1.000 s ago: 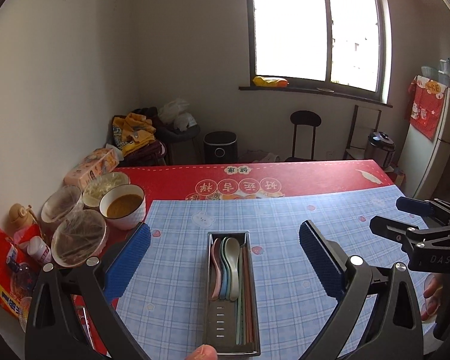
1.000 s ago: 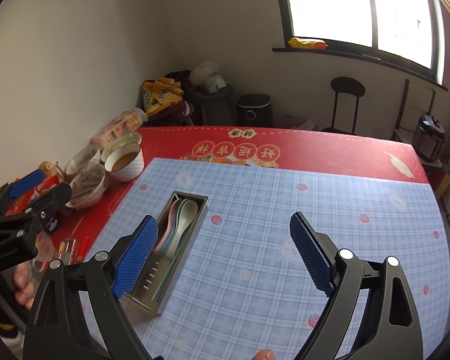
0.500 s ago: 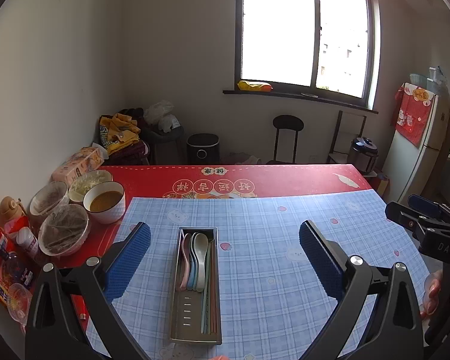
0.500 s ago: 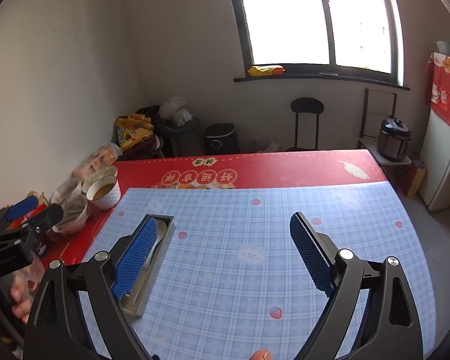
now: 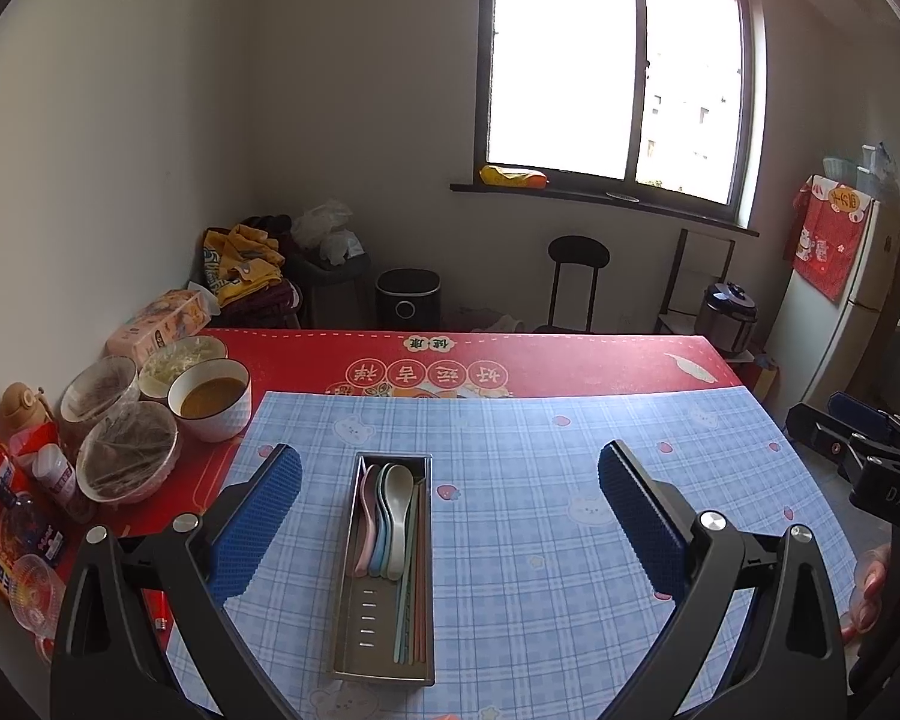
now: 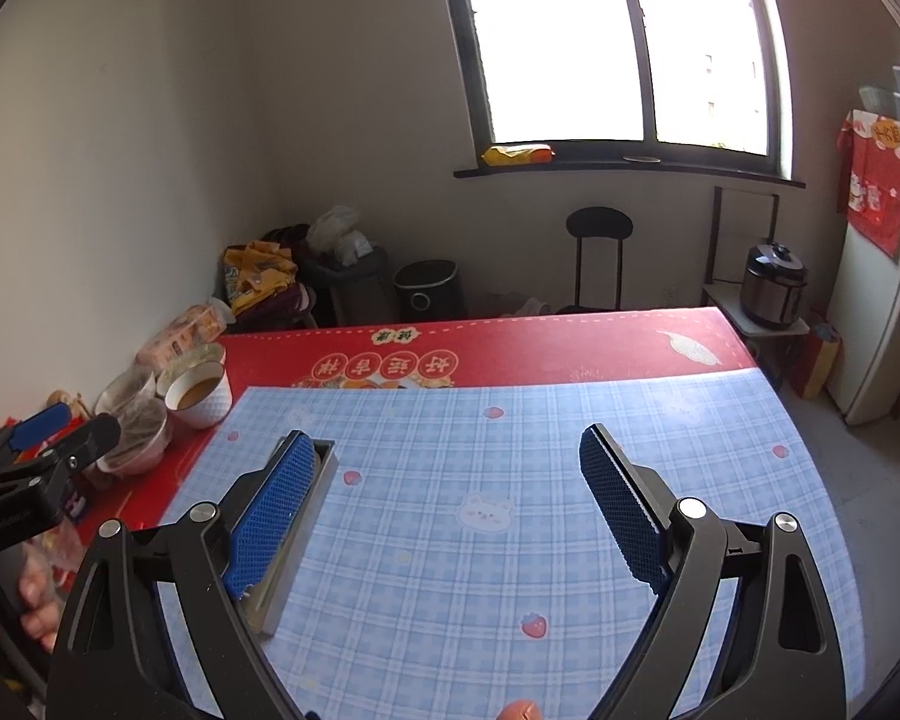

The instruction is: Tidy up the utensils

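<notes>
A narrow metal utensil tray (image 5: pixel 347 612) lies on the blue checked mat (image 5: pixel 510 480). It holds several pastel spoons (image 5: pixel 384 516) and chopsticks (image 5: pixel 411 600). My left gripper (image 5: pixel 450 516) is open and empty, held above the tray, which lies between its blue pads. My right gripper (image 6: pixel 450 510) is open and empty over the mat, to the right of the tray. In the right wrist view the tray (image 6: pixel 297 552) is mostly hidden behind the left finger.
Bowls of food (image 5: pixel 210 399), some covered in film (image 5: pixel 129 459), stand at the table's left edge with a tissue box (image 5: pixel 162 324), bottles and packets (image 5: pixel 6 516). A red tablecloth (image 5: pixel 570 360) covers the far part.
Both grippers have risen and pulled back from the table, so the tray looks smaller and more of the room shows. Both stay open.
</notes>
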